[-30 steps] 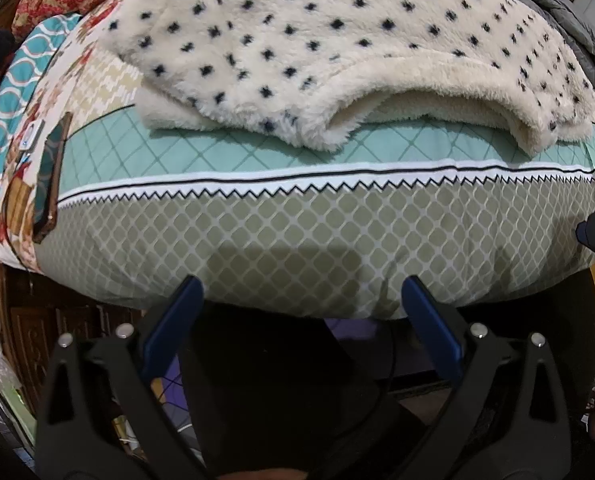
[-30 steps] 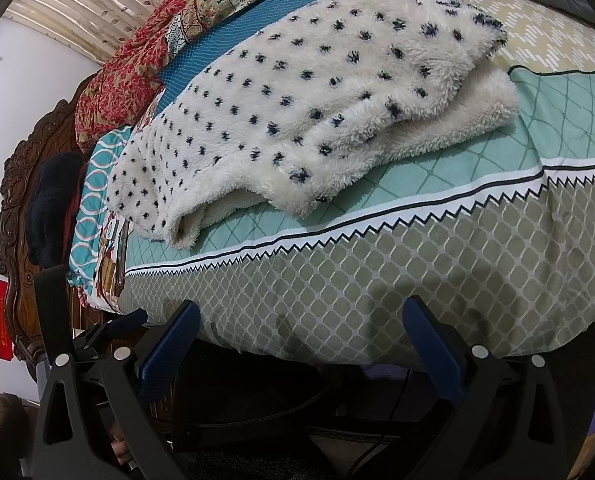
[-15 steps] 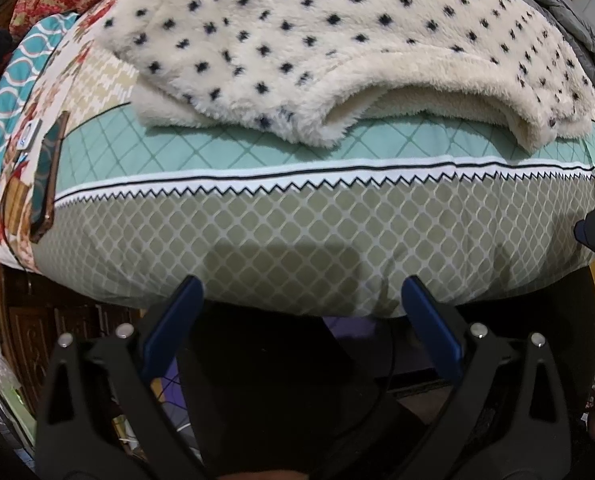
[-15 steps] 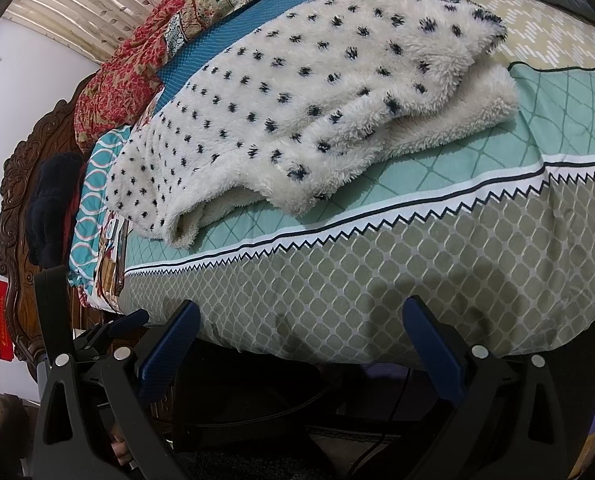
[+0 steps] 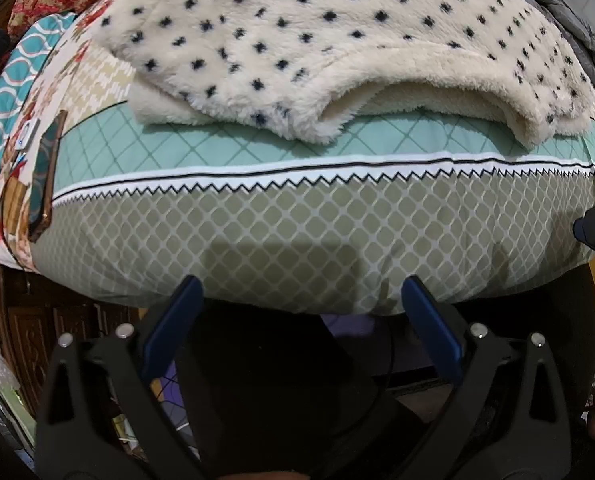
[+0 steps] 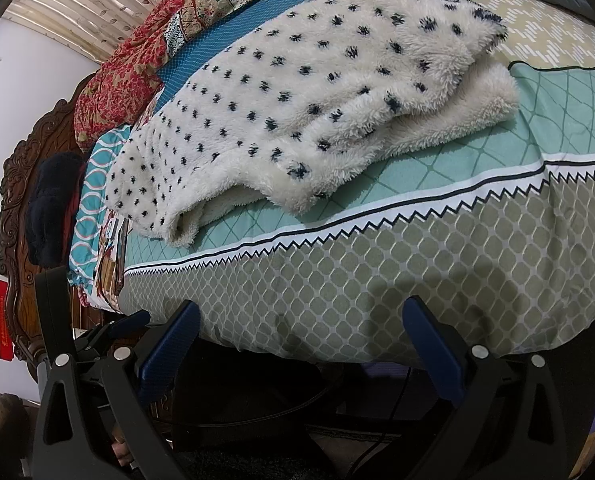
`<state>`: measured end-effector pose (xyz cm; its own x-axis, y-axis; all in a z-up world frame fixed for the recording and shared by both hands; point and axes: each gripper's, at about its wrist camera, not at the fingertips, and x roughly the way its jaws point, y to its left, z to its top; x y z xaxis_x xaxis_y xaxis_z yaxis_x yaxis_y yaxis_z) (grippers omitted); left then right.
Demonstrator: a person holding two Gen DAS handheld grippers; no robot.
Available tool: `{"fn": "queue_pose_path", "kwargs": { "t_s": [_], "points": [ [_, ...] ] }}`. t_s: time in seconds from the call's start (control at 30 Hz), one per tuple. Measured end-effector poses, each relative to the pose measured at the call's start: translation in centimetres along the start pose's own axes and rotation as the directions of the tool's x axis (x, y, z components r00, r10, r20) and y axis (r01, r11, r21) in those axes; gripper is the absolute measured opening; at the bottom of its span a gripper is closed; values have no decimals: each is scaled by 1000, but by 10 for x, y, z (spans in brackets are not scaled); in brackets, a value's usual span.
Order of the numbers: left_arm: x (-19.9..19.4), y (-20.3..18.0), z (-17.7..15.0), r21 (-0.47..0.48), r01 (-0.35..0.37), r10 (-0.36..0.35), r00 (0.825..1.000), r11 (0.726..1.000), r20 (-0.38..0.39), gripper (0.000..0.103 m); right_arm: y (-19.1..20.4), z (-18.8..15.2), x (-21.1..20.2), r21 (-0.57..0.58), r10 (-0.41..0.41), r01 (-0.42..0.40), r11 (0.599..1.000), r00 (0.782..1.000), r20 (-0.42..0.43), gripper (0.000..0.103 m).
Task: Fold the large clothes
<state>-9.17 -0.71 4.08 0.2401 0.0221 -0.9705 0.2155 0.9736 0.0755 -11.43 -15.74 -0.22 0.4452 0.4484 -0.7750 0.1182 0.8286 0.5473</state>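
Note:
A cream fleece garment with dark spots (image 5: 329, 48) lies folded on the bed, its plain cream lining showing along the near edge. It also shows in the right wrist view (image 6: 317, 92). My left gripper (image 5: 303, 296) is open and empty, held off the bed's near edge, below the garment. My right gripper (image 6: 303, 316) is open and empty, also off the bed's edge. The left gripper's body shows at the lower left of the right wrist view (image 6: 97, 340).
The bed has a green and olive patterned sheet (image 5: 317, 232). A phone (image 5: 47, 176) lies near its left edge. Red patterned pillows (image 6: 137, 64) and a carved wooden headboard (image 6: 21, 200) are at the left. A grey garment (image 5: 569, 16) lies at the far right.
Both views have shifted slightly, so the garment sits a little higher in frame. The garment itself has not moved and both grippers stay open.

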Motion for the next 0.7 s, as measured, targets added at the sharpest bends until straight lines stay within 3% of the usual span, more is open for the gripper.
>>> {"fn": "queue_pose_path", "kwargs": {
  "t_s": [0.7],
  "points": [
    [2,3,1,-3,4,-5,1000,1000,-5,96,-1,1,1,2,1,-1,1000,1000,-2,22]
  ]
}}
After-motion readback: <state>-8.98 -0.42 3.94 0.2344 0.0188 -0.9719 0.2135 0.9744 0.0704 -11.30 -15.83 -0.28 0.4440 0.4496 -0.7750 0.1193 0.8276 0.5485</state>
